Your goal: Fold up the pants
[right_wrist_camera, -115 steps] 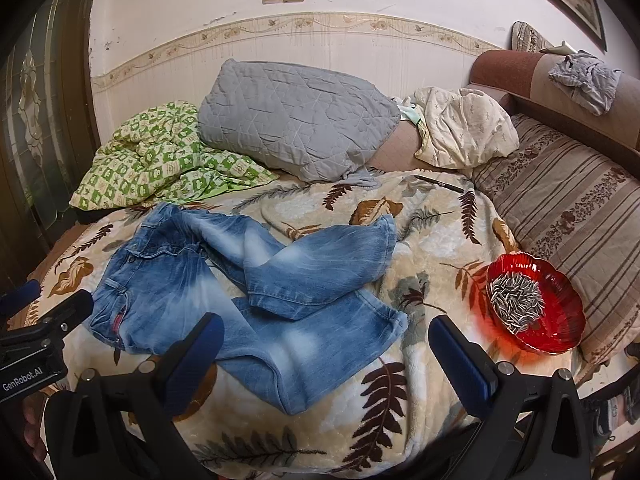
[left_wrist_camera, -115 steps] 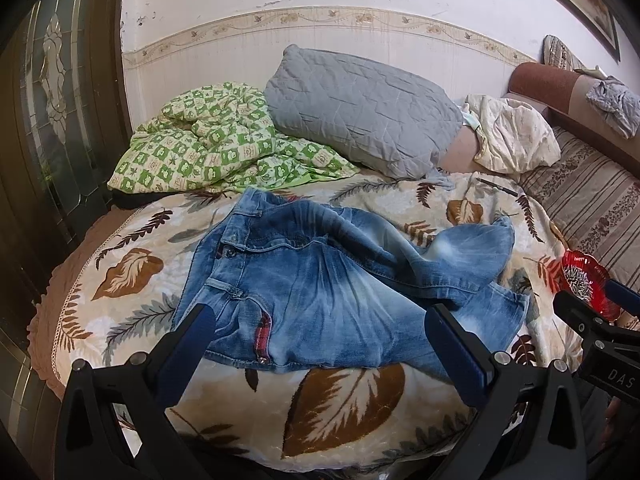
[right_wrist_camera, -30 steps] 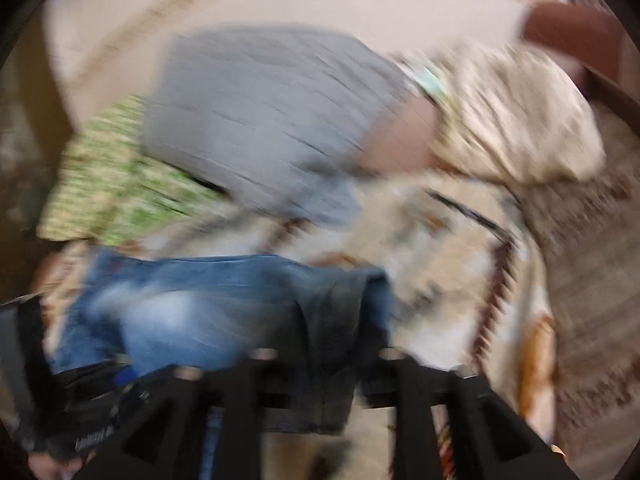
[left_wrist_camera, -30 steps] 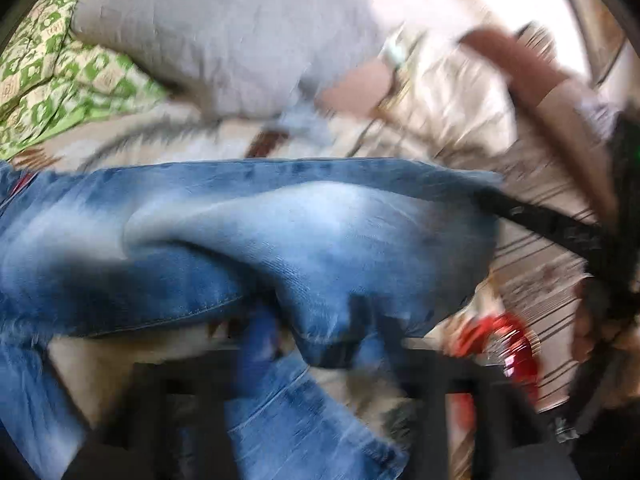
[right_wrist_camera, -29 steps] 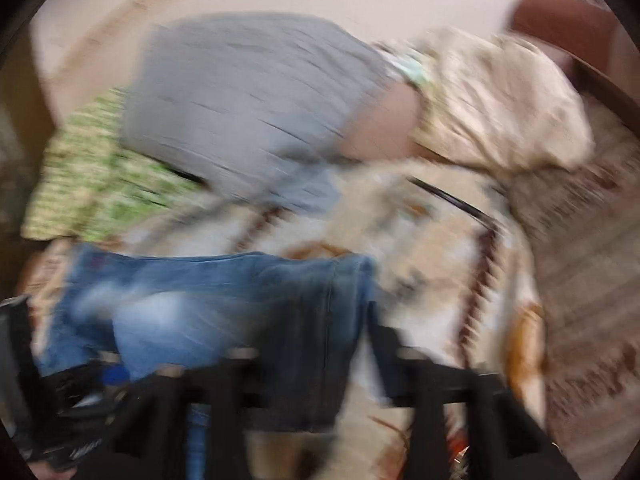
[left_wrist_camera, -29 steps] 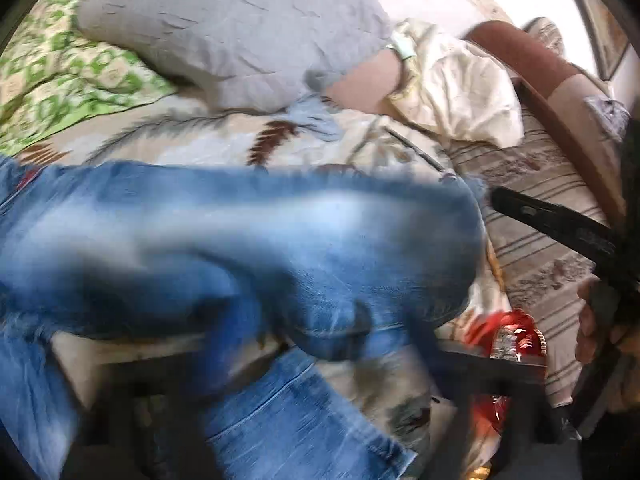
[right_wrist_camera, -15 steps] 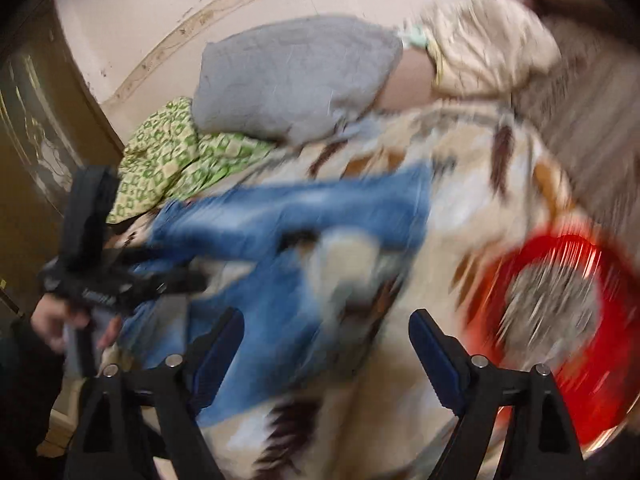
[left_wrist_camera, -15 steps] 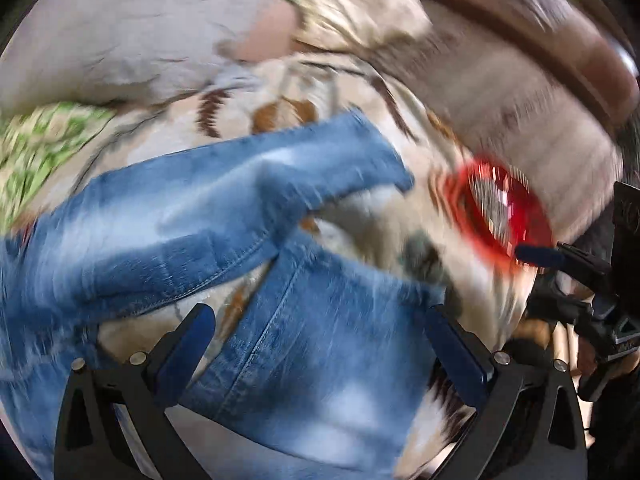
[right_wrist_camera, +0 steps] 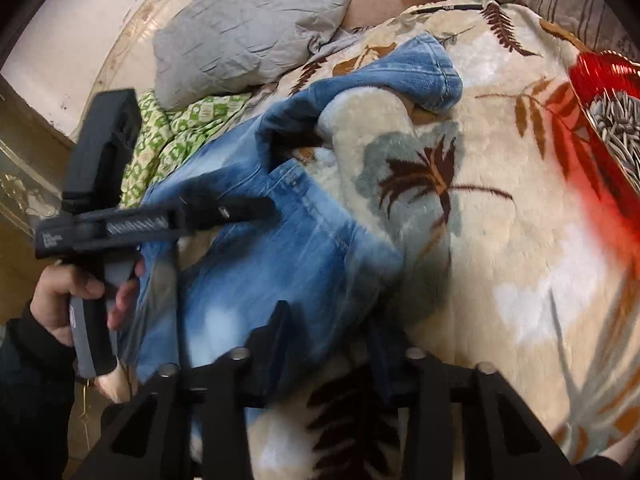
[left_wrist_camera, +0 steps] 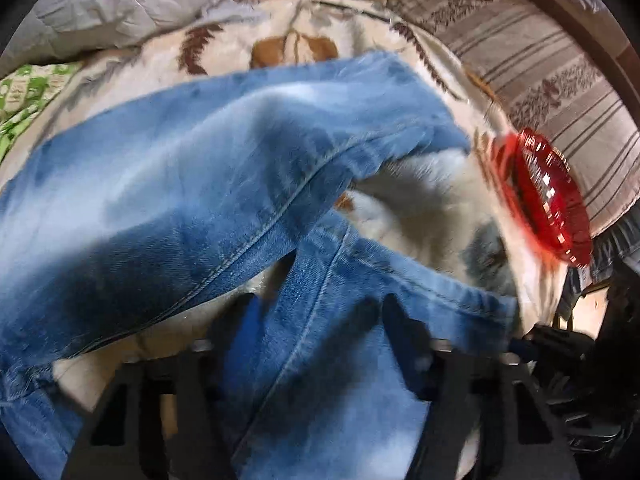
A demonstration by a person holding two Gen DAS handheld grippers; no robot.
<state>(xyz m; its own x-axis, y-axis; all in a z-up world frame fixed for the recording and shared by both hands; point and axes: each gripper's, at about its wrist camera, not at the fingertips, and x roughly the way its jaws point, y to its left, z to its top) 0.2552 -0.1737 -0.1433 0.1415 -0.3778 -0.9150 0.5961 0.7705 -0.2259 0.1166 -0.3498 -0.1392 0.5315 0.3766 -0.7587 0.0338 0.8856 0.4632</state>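
Faded blue denim jeans (left_wrist_camera: 168, 184) with stitched seams, plush fleece leaf-print blanket (right_wrist_camera: 500, 240), glossy red faceted bowl (left_wrist_camera: 552, 204), crinkled matt grey quilted pillow (right_wrist_camera: 248, 28), matt black plastic grippers

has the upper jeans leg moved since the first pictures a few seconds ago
Yes. The upper leg of the jeans has swung toward the grey pillow, opening a gap that bares the leaf blanket.

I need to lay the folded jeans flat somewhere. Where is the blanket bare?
Bare: the leaf blanket between the jeans and the red bowl. Crowded: the far side, with grey pillow and green quilt.
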